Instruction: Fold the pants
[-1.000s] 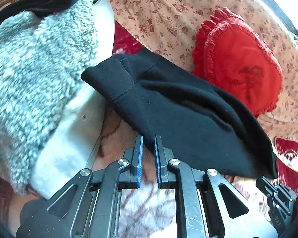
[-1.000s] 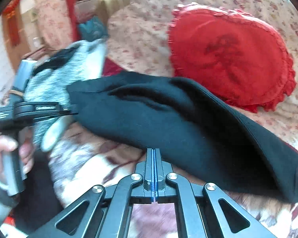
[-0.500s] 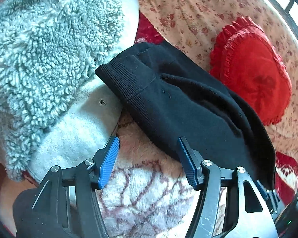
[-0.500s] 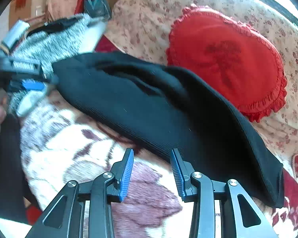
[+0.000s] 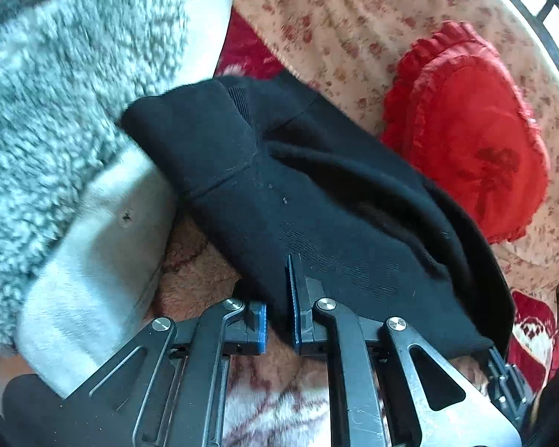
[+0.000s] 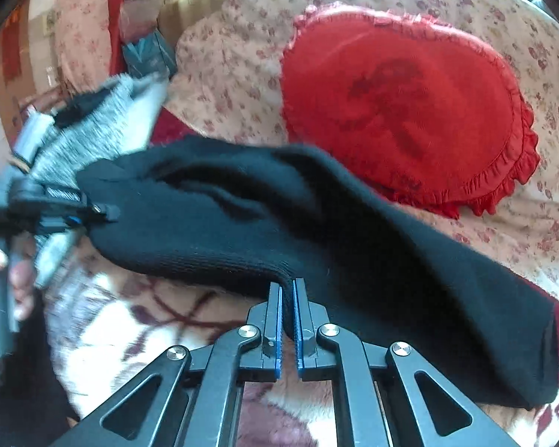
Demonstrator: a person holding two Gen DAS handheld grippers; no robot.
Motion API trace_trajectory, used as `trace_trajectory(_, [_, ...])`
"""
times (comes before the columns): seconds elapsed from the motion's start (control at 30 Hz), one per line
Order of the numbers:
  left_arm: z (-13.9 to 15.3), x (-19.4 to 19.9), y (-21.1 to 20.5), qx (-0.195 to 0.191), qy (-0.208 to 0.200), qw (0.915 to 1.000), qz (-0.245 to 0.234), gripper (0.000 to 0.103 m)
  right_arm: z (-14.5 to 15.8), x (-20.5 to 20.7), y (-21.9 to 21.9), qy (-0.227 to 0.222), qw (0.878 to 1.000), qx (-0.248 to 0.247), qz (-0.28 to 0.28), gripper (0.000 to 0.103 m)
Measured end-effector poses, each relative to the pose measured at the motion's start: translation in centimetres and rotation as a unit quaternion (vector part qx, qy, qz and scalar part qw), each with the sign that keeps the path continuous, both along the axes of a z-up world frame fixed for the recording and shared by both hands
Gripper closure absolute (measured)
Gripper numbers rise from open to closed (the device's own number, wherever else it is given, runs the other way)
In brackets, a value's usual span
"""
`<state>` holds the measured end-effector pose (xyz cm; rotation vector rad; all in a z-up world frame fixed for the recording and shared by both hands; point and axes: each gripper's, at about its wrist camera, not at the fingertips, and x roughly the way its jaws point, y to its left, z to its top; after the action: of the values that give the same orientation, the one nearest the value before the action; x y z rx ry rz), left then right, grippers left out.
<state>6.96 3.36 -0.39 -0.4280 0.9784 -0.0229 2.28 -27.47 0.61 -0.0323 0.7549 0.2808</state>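
left gripper (image 5: pixel 280 300): just snapped closed, blue pads pinching the near edge of the black pants (image 5: pixel 316 201)
right gripper (image 6: pixel 287 311): same deal, jaws just closed, clamped on the pants (image 6: pixel 316 231) hem
pants: stretched ahead of both grippers over a patterned blanket (image 6: pixel 138 309)
red heart pillow (image 6: pixel 402 111): beyond the pants
fuzzy grey jacket (image 5: pixel 67 104): left of the left gripper, touching the pants
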Motion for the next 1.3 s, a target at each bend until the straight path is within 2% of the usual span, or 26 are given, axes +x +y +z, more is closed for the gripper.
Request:
trace_trajectory(0.13, [1.6,-2.4,0.0,-0.007,-0.015,0.9996,-0.023,0.096,2.1,-2.3,-0.8,-0.002,1.000,0.015,0.013,0.099])
trace_trajectory(0.23, [1.4,-4.2,0.2,-0.010,-0.009,0.9995,-0.028,0.096,2.3,-4.4,-0.4,0.011,1.000,0.008,0.028,0.099])
trace_trajectory(0.33, [0.2,-5.1,0.0,0.002,0.004,0.9996,-0.028,0.096,1.1,-6.3,-0.2,0.037,0.999,0.009,0.037,0.099])
trace_trajectory(0.4, [-1.1,-5.4,0.0,0.004,0.027,0.9991,-0.032,0.096,-0.7,-6.7,0.2,0.064,0.997,-0.008,0.043,0.099])
trace_trajectory(0.47, [-1.3,-5.6,0.2,0.003,0.033,0.9990,-0.029,0.096,-1.7,-6.5,0.6,0.078,0.996,-0.026,0.040,0.099])
trace_trajectory(0.57, [0.0,-6.5,1.0,0.004,0.026,0.9994,-0.024,0.091,-0.4,-6.7,0.8,0.062,0.996,-0.031,0.050,0.088])
trace_trajectory(0.6, [0.9,-6.7,1.2,0.008,0.016,0.9996,-0.023,0.091,0.5,-6.7,0.8,0.053,0.997,-0.028,0.055,0.081])
trace_trajectory(0.7, [3.0,-7.3,1.6,0.034,-0.008,0.9992,-0.017,0.088,3.0,-6.1,0.3,0.034,0.998,0.013,0.060,0.071])
trace_trajectory(0.8, [4.2,-6.6,1.8,0.036,-0.022,0.9990,-0.015,0.082,4.7,-4.2,0.6,0.014,0.998,0.031,0.056,0.068])
trace_trajectory(0.87, [4.0,-5.2,1.8,0.043,-0.018,0.9989,-0.007,0.081,5.2,-2.2,1.0,0.012,0.998,0.040,0.049,0.065])
trace_trajectory(0.97, [2.9,-3.0,2.3,0.054,-0.004,0.9985,0.010,0.081,4.8,1.1,1.6,0.029,0.998,0.041,0.039,0.065])
trace_trajectory(1.1, [0.2,0.1,3.3,0.075,0.041,0.9960,0.028,0.081,5.0,6.1,3.3,0.042,0.998,0.023,0.033,0.065])
trace_trajectory(1.17, [-1.1,0.9,3.9,0.070,0.058,0.9954,0.032,0.078,5.1,8.6,4.1,0.044,0.998,0.021,0.031,0.062])
trace_trajectory(1.3, [-1.3,1.5,4.4,0.066,0.048,0.9961,0.035,0.076,4.2,14.5,6.4,0.085,0.994,0.037,0.050,0.058])
